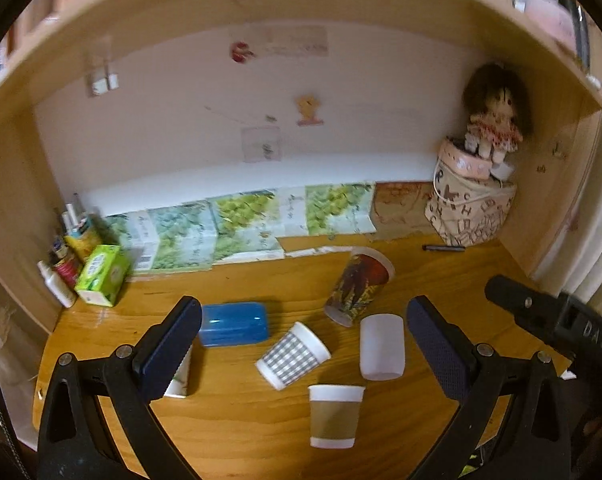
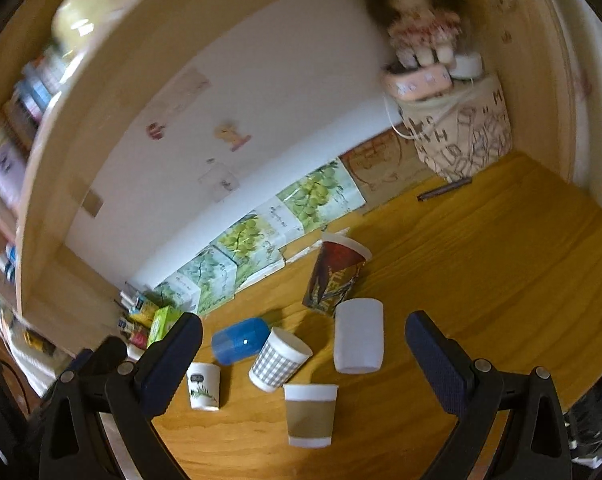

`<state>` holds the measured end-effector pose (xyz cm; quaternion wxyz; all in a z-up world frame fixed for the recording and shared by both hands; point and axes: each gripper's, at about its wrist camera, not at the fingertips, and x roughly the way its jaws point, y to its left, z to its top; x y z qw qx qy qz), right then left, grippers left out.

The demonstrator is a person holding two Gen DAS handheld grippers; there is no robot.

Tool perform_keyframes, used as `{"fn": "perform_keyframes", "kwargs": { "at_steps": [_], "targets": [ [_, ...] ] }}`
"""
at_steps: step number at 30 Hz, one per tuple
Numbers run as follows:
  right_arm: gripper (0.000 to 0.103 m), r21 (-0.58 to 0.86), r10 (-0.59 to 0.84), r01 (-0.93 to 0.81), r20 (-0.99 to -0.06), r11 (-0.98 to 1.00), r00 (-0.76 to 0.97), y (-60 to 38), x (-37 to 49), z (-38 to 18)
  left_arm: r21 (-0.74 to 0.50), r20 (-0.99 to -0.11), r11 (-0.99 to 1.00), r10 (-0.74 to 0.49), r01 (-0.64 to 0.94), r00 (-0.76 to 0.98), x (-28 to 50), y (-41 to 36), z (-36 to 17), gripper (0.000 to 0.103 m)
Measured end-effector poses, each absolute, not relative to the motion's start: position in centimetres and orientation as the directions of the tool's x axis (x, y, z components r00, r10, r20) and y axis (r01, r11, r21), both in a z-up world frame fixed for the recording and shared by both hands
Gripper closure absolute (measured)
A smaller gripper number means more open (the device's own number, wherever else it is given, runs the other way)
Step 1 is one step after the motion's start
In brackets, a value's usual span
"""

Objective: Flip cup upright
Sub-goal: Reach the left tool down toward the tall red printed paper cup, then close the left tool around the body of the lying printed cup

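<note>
The desk (image 1: 441,276) lies bare and wide to the right and far side, so any swing is best made there, clear of the shelf wall on the left. The cups cluster mid-desk: the printed cup (image 1: 359,286), blue cup (image 1: 233,323), frosted cup (image 1: 382,347) and checked cup (image 1: 293,356) seem off their bases, the sleeved cup (image 1: 335,416) upright. Both the left claw (image 1: 303,348) and right claw (image 2: 303,354) hang wide open and empty; I judge the checked cup the easiest first target, pinched across its wall.
</note>
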<state>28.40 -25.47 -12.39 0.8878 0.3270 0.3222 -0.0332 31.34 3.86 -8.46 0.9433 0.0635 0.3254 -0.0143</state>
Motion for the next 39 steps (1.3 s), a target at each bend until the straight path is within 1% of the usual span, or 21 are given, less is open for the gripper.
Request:
{"fn": "perform_keyframes", "kwargs": {
  "at_steps": [9,16,23,32,39],
  "targets": [
    [0.001,0.654,0.233,0.311,-0.606,0.689,0.760,-30.6,33.7,-15.7,0.122,-0.724,0.981,-0.016,0.151,0.690,38.1,0.8,-9.9,0.001],
    [0.001,0.701,0.294,0.356,-0.626,0.618,0.723,-33.5,37.0,-19.0,0.225,-0.775,0.951,0.042,0.214,0.630,43.0,-1.7,-12.3,0.001],
    [0.001,0.716,0.324,0.397,-0.644,0.575,0.692,-35.3,38.5,-21.5,0.294,-0.809,0.914,0.083,0.280,0.581,46.6,-3.5,-15.1,0.001],
    [0.001,0.709,0.338,0.454,-0.677,0.540,0.654,-37.1,40.0,-24.0,0.317,-0.867,0.874,0.108,0.369,0.487,49.8,-5.5,-19.1,0.001],
    [0.001,0.688,0.340,0.496,-0.708,0.529,0.619,-38.0,40.9,-25.6,0.317,-0.894,0.859,0.129,0.402,0.428,51.7,-6.2,-21.8,0.001]
  ]
}}
